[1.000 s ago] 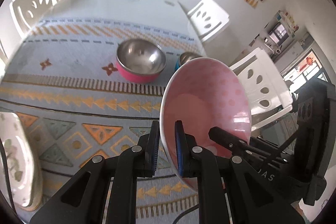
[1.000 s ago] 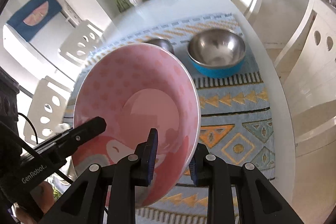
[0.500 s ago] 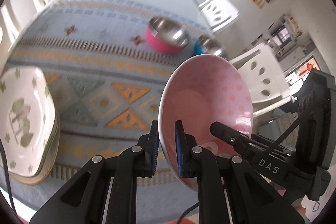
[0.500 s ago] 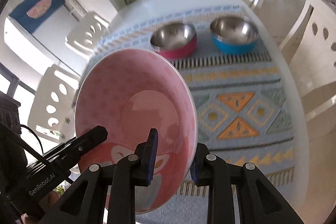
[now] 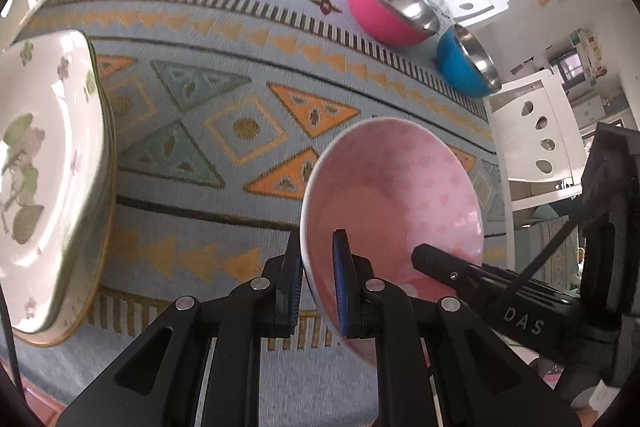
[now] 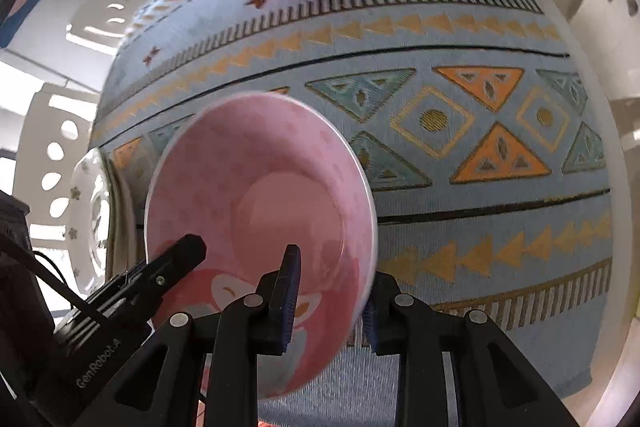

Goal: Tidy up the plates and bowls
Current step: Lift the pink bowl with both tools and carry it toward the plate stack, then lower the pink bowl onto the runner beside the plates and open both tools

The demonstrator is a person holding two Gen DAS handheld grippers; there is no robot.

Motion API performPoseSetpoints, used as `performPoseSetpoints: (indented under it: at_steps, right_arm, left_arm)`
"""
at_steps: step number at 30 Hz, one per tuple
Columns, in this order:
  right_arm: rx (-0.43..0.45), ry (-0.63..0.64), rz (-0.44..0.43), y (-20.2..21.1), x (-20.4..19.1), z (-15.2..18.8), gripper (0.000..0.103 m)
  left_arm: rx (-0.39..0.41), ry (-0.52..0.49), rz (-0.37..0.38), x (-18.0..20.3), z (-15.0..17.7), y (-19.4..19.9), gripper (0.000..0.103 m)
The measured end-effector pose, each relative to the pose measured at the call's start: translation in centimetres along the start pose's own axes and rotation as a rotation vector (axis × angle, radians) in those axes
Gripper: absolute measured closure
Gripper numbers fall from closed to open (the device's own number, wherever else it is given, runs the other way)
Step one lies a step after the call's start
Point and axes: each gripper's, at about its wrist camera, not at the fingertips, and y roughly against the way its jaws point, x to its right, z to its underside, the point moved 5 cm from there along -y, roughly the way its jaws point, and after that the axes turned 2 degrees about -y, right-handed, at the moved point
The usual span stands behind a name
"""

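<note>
A pink dotted bowl (image 5: 396, 191) with a fox picture inside is held by both grippers above the near part of the table. My left gripper (image 5: 318, 281) is shut on its left rim. My right gripper (image 6: 330, 293) is shut on its right rim; the bowl also shows in the right wrist view (image 6: 260, 203). A stack of white flowered plates (image 5: 44, 163) lies to the left on the table, also seen in the right wrist view (image 6: 92, 223). A pink steel bowl (image 5: 390, 11) and a blue steel bowl (image 5: 466, 63) stand at the far right.
A patterned blue cloth (image 5: 224, 107) covers the table. White chairs (image 5: 536, 143) stand at its right side and others (image 6: 108, 11) at its left. The table's near edge lies just below the grippers.
Both grippers have carried the pink bowl back and down toward the near table edge. The steel bowls now appear farther off and the plate stack has come into view at left.
</note>
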Motion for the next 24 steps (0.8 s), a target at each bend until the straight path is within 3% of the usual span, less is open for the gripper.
performPoseSetpoints:
  at_steps: [4, 9, 13, 18, 21, 24]
  right_arm:
    - [0.021, -0.055, -0.023, 1.3, 1.5, -0.2, 0.076]
    - [0.059, -0.131, -0.053, 3.8, 3.8, 0.1, 0.075]
    - [0.048, -0.207, -0.042, 5.7, 5.8, 0.8, 0.067]
    - [0.099, -0.265, -0.072, 8.6, 6.6, 1.1, 0.065]
    - [0.152, -0.273, -0.083, 10.5, 6.4, 1.2, 0.055]
    - [0.195, -0.253, -0.085, 11.9, 5.3, 0.8, 0.054]
  left_arm:
    - [0.056, -0.042, -0.048, -0.1, -0.8, 1.6, 0.091]
    - [0.091, -0.022, -0.051, -0.9, -1.4, 3.7, 0.091]
    - [0.134, -0.043, -0.073, -0.2, -1.8, 5.6, 0.091]
    - [0.173, -0.085, -0.034, 1.5, -2.2, 8.1, 0.091]
    - [0.215, -0.134, -0.012, 2.9, -2.5, 10.2, 0.091]
    - [0.246, -0.168, 0.015, 4.0, -2.8, 11.9, 0.091]
